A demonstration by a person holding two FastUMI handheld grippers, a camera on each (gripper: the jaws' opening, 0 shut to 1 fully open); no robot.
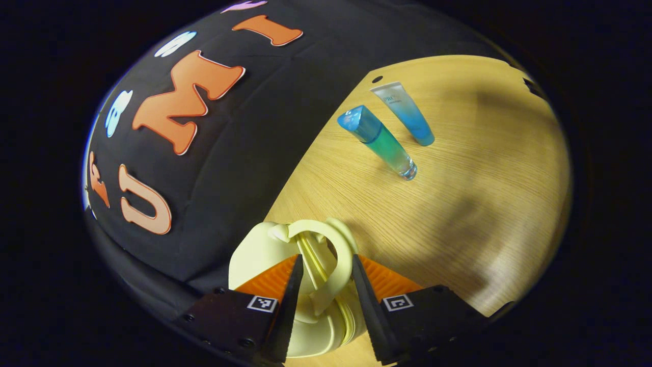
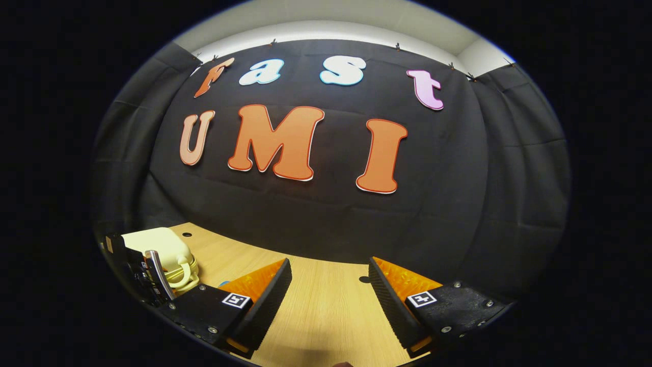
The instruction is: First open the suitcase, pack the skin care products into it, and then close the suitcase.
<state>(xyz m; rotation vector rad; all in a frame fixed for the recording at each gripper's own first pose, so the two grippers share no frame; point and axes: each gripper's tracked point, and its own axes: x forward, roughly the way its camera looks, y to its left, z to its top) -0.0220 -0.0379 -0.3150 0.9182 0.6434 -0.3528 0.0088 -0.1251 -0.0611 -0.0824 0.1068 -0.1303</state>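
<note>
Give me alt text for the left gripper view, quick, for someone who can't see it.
The left gripper has its two fingers around the looped handle of a cream suitcase on a wooden table; actual contact cannot be confirmed. Farther off, a blue-capped green bottle and a blue-and-white tube lie side by side, unpacked.

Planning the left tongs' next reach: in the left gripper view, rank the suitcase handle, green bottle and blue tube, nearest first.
1. Suitcase handle, between the left tongs.
2. Green bottle, farther out on the table.
3. Blue tube, just beyond, nearest the wall.
</note>
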